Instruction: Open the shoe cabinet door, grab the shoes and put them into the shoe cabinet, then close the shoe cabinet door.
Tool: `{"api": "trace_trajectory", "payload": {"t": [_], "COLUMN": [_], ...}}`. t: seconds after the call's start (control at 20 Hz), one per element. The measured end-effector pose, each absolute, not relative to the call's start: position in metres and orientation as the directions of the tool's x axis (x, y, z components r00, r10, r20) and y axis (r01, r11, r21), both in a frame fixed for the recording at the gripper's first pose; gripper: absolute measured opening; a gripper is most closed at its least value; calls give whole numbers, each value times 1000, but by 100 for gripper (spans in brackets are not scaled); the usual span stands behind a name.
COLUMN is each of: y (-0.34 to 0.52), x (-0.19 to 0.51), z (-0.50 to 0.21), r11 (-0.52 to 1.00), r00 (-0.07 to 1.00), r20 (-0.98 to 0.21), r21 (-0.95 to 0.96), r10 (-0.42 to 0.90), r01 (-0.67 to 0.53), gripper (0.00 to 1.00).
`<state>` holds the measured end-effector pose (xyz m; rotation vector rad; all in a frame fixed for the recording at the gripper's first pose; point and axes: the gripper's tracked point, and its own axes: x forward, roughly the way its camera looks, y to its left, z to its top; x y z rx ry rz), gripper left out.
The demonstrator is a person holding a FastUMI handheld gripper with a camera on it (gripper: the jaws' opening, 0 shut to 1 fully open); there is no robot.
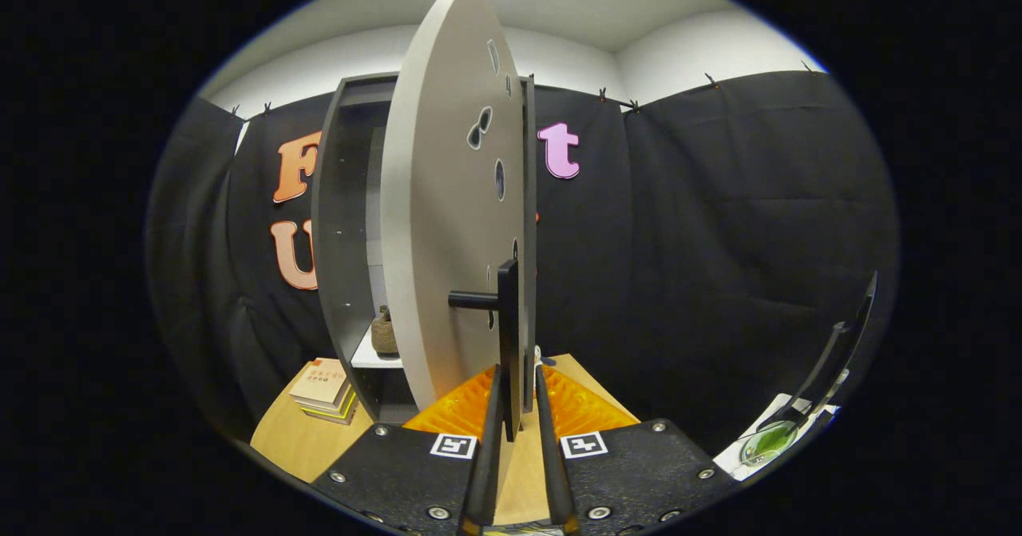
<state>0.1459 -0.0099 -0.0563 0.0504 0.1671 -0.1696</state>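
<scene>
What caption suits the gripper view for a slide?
Hand-held gripper shut on the handle of the half-open cabinet door, shoe inside.

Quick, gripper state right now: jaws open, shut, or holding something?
Gripper: jaws closed on the black door handle of the open shoe cabinet door, one finger on each side of the handle.

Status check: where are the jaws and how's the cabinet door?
Gripper jaws closed on door handle. Cabinet door half open, edge-on. Shoe on shelf inside. Nothing blocking swing.
</scene>
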Motion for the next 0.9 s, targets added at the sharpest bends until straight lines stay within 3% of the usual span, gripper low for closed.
{"api": "trace_trajectory", "payload": {"t": [0.9], "y": [-42], "x": [137], "z": [-63], "r11": [956], "r00": [941], "r20": [-187], "r21": [16], "r10": [-283], "r01": [291], "gripper": [24]}}
